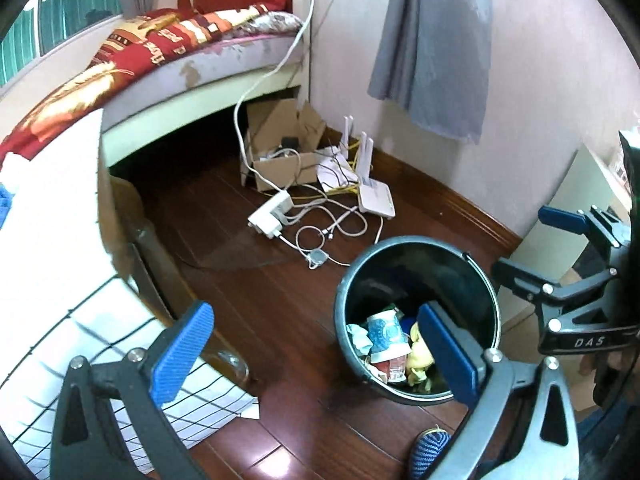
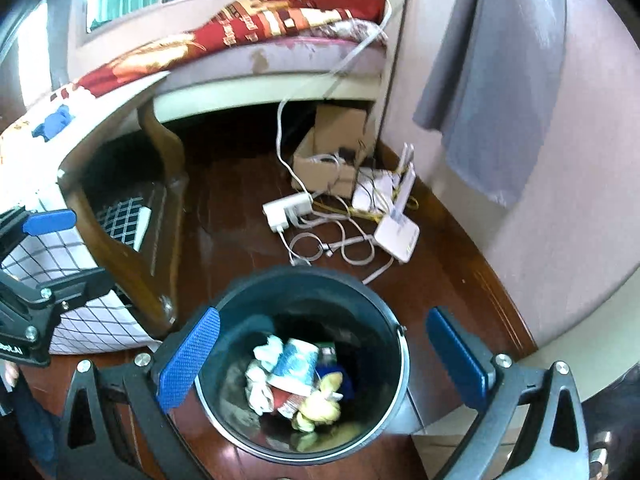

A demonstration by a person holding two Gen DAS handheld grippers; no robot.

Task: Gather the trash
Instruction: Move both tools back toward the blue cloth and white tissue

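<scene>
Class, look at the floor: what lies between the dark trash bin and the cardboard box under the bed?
In both views, a white power strip, tangled white cables and a white router lie on the floor between the trash bin and the cardboard box.

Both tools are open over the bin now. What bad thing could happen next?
1. The trash bin stands near loose white cables and a power strip; a swinging tool might snag them.
2. The paper cup and crumpled tissue lie loosely in the bin, so a bump that tips it would likely spill them.
3. The left tool and right tool hang close together and could knock each other.
</scene>
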